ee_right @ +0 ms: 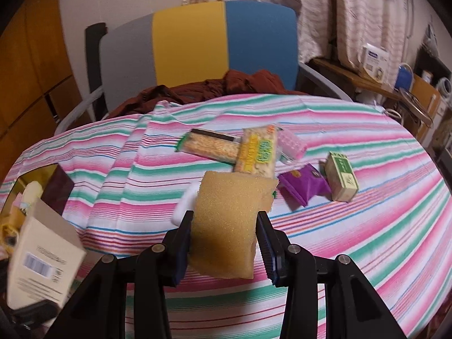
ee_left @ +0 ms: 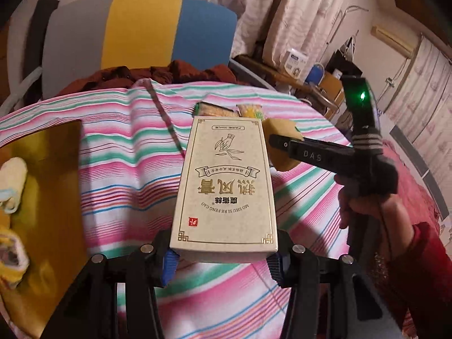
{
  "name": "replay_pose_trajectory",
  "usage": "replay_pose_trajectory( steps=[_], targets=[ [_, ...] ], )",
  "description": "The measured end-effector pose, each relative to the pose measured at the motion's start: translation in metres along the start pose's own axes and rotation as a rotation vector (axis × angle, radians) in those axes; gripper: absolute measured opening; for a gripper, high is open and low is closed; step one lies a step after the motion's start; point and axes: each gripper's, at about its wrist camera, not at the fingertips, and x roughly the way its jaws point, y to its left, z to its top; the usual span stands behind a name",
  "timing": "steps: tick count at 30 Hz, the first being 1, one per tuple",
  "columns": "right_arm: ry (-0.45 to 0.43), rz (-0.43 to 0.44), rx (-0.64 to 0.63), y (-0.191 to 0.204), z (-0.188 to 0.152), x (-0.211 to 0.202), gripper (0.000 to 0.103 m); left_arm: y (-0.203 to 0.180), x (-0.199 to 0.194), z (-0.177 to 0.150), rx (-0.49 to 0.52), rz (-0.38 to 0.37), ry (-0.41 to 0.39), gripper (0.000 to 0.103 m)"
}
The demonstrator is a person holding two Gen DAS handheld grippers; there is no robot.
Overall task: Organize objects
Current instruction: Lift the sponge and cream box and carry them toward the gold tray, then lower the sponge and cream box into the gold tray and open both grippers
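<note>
A table (ee_right: 353, 226) draped in a pink, green and white striped cloth (ee_left: 118, 169) carries everything, with a chair (ee_right: 220, 42) in grey, yellow and blue panels standing behind its far edge and a rust-brown garment (ee_right: 240, 83) heaped on the seat. At the table's left edge sits a gold-lined tray (ee_left: 53, 197) with some pale, blurred items in it. The left tongs (ee_left: 223, 260) are clenched on the short end of a cream carton (ee_left: 226, 186) printed with gold characters, lifted clear of the cloth near the table's left side. The right tongs (ee_right: 224, 243), grasped by a hand (ee_left: 364, 206) in a red sleeve (ee_left: 426, 268), are clamped on a yellow sponge (ee_right: 228, 223), both pads pressing its sides, above the middle of the table. Toward the far edge lie two clear-wrapped snack bars, one with a green end (ee_right: 209, 144) and one with a yellow-green label (ee_right: 258, 152), touching at a corner. Just beside the second bar is a small pink item (ee_right: 291, 144), too blurred to tell. Toward the right edge rest a purple packet (ee_right: 305, 186) and, just beside it, a small green-and-cream box (ee_right: 341, 180). A white object (ee_right: 185, 203) peeks out behind the sponge's left side.
</note>
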Motion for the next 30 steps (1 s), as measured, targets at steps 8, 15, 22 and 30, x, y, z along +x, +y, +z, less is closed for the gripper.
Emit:
replay_pose_trajectory(
  steps=[8,15,22,30],
  targets=[
    [-0.063,0.088,-0.139,0.042,-0.003,-0.018,0.044,0.039,-0.045,-0.01,-0.077,0.039,-0.046,0.052],
    [-0.056,0.267,-0.175,0.109,-0.008,-0.044,0.044,0.077,-0.07,-0.032,-0.113,0.095,-0.027,0.052],
    [-0.013,0.464,-0.221,0.189,-0.021,-0.068,0.044,0.116,-0.083,-0.056,-0.134,0.107,0.06,0.052],
    [0.064,0.535,-0.268,0.252,-0.039,-0.07,0.044,0.155,-0.1,-0.072,-0.144,0.112,0.131,0.052]
  ],
)
